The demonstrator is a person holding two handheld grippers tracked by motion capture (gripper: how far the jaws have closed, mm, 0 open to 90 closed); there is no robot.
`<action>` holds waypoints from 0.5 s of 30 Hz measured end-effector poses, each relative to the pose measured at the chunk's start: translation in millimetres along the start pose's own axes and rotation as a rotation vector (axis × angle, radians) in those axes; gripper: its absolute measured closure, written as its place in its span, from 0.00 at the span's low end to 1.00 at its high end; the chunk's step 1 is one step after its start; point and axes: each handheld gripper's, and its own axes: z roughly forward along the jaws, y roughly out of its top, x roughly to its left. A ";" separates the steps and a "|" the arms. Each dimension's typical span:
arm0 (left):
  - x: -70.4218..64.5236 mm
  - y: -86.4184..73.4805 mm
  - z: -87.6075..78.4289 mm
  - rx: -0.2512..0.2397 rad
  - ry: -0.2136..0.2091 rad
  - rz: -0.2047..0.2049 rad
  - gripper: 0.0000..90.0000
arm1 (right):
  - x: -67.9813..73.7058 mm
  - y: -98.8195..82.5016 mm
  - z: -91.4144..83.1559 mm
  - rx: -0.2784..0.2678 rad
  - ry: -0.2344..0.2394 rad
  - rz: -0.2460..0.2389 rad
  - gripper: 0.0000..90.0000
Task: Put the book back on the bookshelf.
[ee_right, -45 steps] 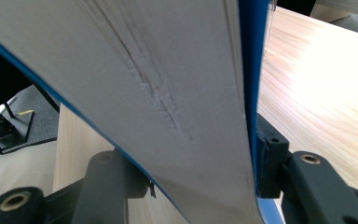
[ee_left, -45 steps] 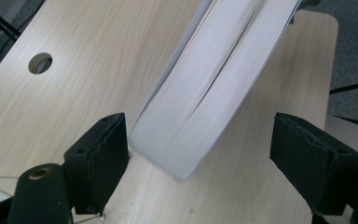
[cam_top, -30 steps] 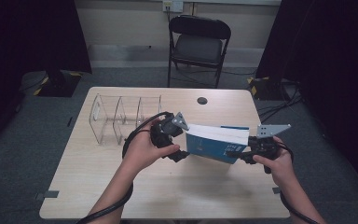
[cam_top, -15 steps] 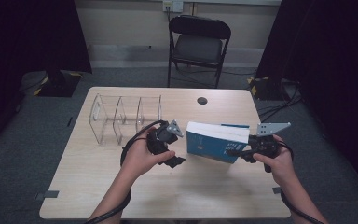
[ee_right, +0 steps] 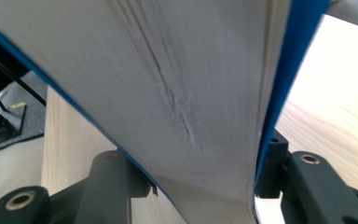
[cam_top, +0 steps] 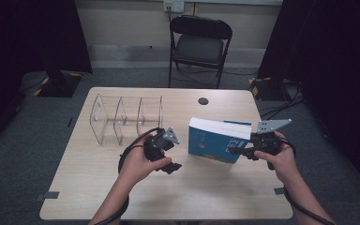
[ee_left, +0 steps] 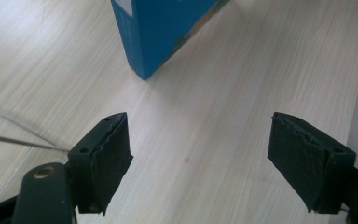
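Blue book point(cam_top: 218, 143) stands on edge right of centre on the desk point(cam_top: 206, 197); cover print too small to read. Right tool point(cam_top: 242, 151) clamps its right end, jaws just closing further on the page block. Left tool point(cam_top: 172, 165) wide open, empty, just left of the book. Clear divider rack point(cam_top: 122, 119) upper left, compartments empty.
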 end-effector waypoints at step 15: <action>-1.8 -25.5 12.4 0.021 -0.019 -0.029 0.24 | -1.9 28.1 -11.8 0.033 -0.043 -0.067 0.57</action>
